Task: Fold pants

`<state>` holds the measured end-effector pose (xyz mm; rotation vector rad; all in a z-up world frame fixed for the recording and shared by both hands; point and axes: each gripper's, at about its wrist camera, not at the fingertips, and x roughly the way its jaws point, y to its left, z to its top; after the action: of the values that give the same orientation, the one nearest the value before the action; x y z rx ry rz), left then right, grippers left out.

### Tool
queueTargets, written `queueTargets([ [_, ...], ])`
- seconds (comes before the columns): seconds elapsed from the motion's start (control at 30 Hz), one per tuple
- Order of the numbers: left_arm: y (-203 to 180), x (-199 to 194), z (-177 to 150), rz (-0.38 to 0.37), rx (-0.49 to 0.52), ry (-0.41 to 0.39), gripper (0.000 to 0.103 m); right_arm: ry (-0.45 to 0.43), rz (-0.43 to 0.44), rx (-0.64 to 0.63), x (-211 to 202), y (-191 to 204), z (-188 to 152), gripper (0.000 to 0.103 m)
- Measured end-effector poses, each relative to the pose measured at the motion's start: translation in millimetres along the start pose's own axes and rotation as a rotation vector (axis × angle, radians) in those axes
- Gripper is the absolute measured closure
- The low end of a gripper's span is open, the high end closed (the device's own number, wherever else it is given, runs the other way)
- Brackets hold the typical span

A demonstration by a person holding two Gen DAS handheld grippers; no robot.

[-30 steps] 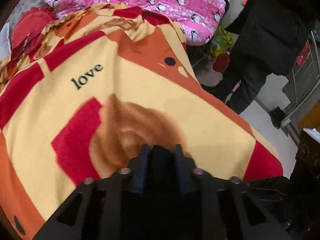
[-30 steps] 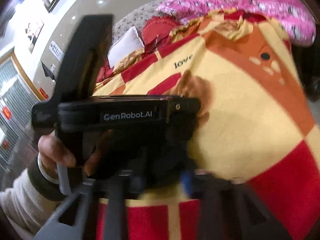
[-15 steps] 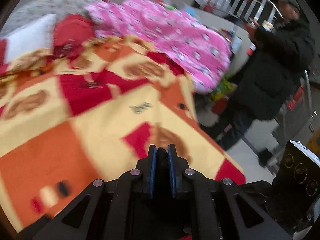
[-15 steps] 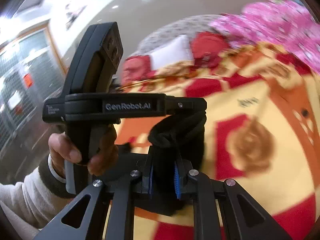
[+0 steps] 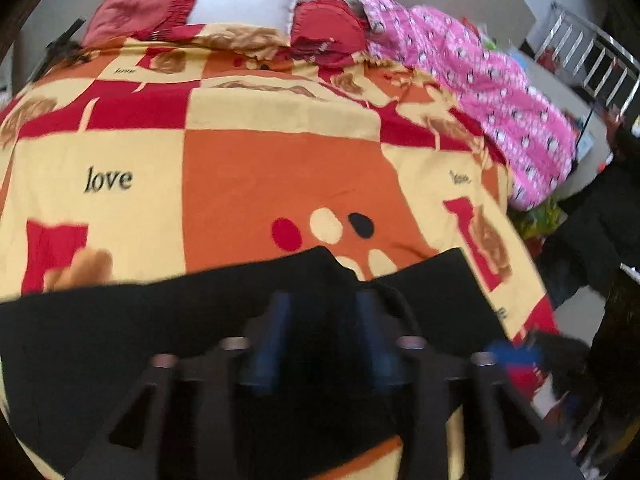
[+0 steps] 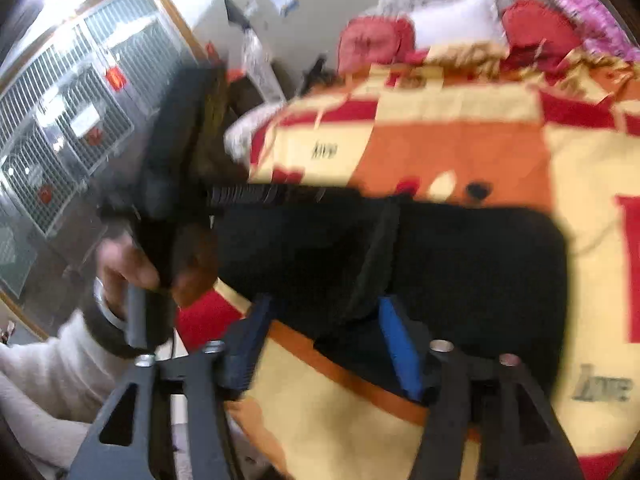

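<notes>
Black pants (image 5: 168,320) lie flat across the near end of the bed, on the orange, red and yellow blanket (image 5: 260,168). In the right wrist view the pants (image 6: 460,264) spread as a dark slab with a raised fold. My left gripper (image 5: 322,320) is open just above the pants, its blue pads (image 5: 276,328) apart. My right gripper (image 6: 324,324) is open over the pants' near edge, with its blue pads (image 6: 394,340) apart. The left gripper's body and the hand holding it (image 6: 168,216) show at the left of the right wrist view.
Red and white pillows (image 5: 240,4) lie at the head of the bed. A pink patterned quilt (image 5: 480,88) is heaped along the right side. A person in dark clothes (image 5: 600,216) stands right of the bed. Barred windows (image 6: 60,120) are at the left.
Both grippers were shut on the bunched black pants half a second ago. Now both are open and the pants lie spread on the blanket. Both views have swung over the bed.
</notes>
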<state>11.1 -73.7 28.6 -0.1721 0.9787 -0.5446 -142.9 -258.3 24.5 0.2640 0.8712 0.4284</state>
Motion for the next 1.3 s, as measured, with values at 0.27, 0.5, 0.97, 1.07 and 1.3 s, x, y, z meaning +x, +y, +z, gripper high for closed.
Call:
queueTargets([
  [0.27,-20.1,22.3,-26.0,0.008,0.005,0.053,0.044,-0.094,-0.315,0.136,-34.2,-69.1,-3.4,0.031],
  [0.5,-51.2,49.4,-20.4,0.086,0.041,0.04,0.083,-0.089,-0.336,0.183,-27.8,-91.1,-20.0,0.031],
  [0.97,-24.8,29.1,-34.9,0.138,0.04,0.026,0.09,-0.065,-0.315,-0.013,-9.5,-33.4,4.3,0.059],
  [1.07,-24.8,26.7,-35.8,0.131,0.027,0.005,0.087,0.012,-0.396,-0.065,20.3,-33.2,-3.5,0.061],
  [1.3,-33.6,6.6,-34.2,0.195,0.049,-0.054,0.073,-0.014,-0.367,-0.04,-0.3,-28.0,-0.5,0.058],
])
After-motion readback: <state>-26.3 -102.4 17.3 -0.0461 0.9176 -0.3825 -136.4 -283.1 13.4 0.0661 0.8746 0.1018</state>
